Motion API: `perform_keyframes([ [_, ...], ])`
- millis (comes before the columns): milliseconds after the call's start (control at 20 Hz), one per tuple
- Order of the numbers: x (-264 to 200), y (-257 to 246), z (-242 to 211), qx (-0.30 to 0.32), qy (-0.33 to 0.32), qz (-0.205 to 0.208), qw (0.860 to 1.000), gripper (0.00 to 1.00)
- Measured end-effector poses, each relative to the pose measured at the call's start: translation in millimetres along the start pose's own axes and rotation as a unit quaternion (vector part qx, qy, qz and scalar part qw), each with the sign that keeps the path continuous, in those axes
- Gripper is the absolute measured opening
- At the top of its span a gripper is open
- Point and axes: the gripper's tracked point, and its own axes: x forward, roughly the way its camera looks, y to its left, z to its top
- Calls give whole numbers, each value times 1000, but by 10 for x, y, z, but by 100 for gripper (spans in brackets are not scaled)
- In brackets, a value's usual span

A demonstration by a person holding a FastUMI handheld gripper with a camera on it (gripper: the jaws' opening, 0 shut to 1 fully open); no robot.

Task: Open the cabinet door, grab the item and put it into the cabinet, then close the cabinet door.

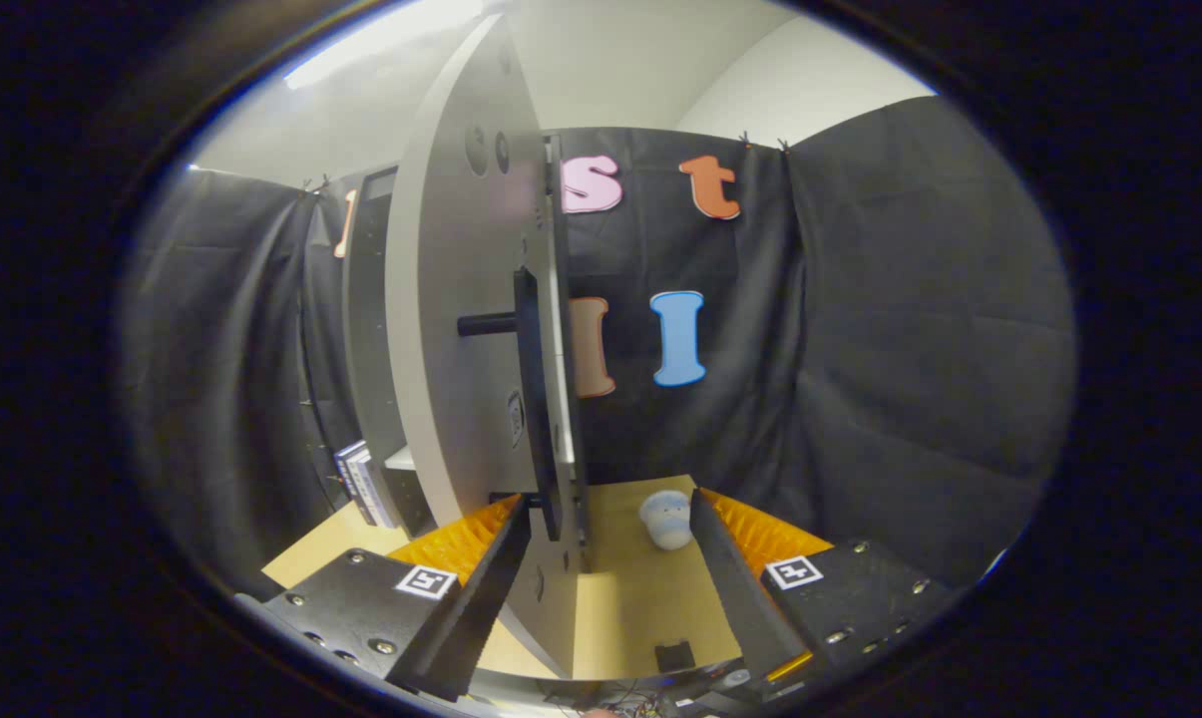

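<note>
Between your fingertips and just beyond them, the cabinet door [451, 329] stands edge-on and swung open, with its dark bar handle [531, 399] sticking out from the face. Your tongs [610, 529] are spread wide; the door's lower edge sits in the gap near the left finger [481, 588], and you are pinching nothing. The item [666, 519], a small pale rounded thing, sits on the desk [640, 598] just ahead of the right finger [730, 578], apart from the door and outside the cabinet [371, 329].

Progress, as a judgement: door opening looks done or nearly so. Still left: grab the item, place it inside, close the door. So roughly a third of the way.

Behind the door you can see the cabinet's side and a shelf edge, with a few thin books or boxes [361, 484] standing at its foot. A small dark block [674, 655] lies on the desk's near edge.

Writing: square black-and-white marker tags [428, 580] sit on both finger mounts; no readable text. A small round mark on the door is too small to read.
</note>
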Motion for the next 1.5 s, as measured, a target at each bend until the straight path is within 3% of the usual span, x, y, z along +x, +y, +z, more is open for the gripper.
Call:
perform_keyframes([
  [400,123,827,-55,8,15,83,996,97],
  [800,520,1750,-111,11,16,138,990,100],
  [1150,1237,2667,-150,-8,-9,161,987,100],
  [1500,1953,3185,-80,-18,-23,130,991,100],
])
